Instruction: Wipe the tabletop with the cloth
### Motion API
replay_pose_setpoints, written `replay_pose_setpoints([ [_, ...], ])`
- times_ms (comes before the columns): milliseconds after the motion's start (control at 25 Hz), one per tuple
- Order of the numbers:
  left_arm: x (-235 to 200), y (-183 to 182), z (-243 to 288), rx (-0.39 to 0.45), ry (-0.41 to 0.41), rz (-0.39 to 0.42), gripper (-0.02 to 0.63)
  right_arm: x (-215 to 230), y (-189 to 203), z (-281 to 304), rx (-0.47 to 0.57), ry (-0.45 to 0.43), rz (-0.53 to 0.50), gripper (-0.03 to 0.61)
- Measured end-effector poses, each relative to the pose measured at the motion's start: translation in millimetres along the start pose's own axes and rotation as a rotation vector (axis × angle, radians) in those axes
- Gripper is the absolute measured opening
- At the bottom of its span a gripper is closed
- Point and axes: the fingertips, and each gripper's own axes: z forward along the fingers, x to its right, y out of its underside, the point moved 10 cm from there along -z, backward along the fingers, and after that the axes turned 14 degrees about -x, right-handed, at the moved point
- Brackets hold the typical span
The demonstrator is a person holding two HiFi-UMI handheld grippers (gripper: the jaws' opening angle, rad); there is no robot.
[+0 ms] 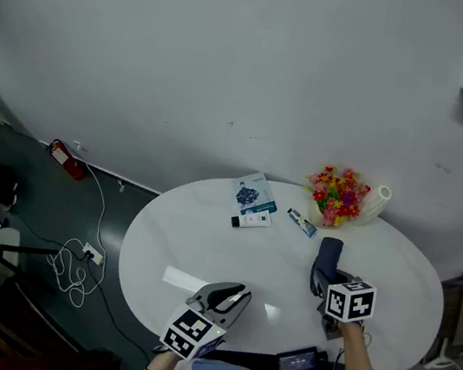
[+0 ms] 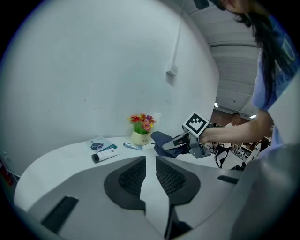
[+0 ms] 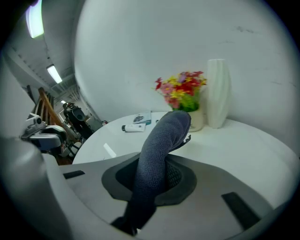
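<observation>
A dark blue-grey cloth (image 1: pixel 328 256) hangs rolled from my right gripper (image 1: pixel 321 283), above the right half of the round white table (image 1: pixel 196 240). In the right gripper view the cloth (image 3: pixel 161 136) rises between the jaws of the right gripper (image 3: pixel 161 165), which is shut on it. My left gripper (image 1: pixel 239 294) hovers over the table's near edge. Its jaws stand almost together, with only a thin slit and nothing between them, in the left gripper view (image 2: pixel 150 161). That view also catches the right gripper (image 2: pixel 176 145) and the cloth (image 2: pixel 161 140) to its right.
At the far side stand a pot of bright flowers (image 1: pixel 337 197) and a white vase (image 1: pixel 375 204). A booklet (image 1: pixel 250 195), a white tube (image 1: pixel 251 220) and a small tube (image 1: pixel 301 223) lie nearby. A white strip (image 1: pixel 185 281) lies near the left gripper. Cables (image 1: pixel 78 264) run over the floor.
</observation>
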Motion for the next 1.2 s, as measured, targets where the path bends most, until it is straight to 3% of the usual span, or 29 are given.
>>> replay_pose_setpoints([
  [320,-90,65,-86,0.003,-0.117,-0.105,0.061,-177,-50,85,-0.007,-0.182,-0.131,0.067],
  [680,-131,163,-187,0.018,-0.321,-0.292,0.061,-353,-55,152,-0.082,-0.348,-0.345,0.067],
  [960,-127,230,-237,-0.004,-0.411,-0.415,0.061,-445,-37,193,-0.163,-0.465,-0.438,0.067],
  [1200,-123,237,-243,0.020,-0.417,-0.439,0.061,-471,-12,224,-0.254,-0.465,-0.488,0.067],
])
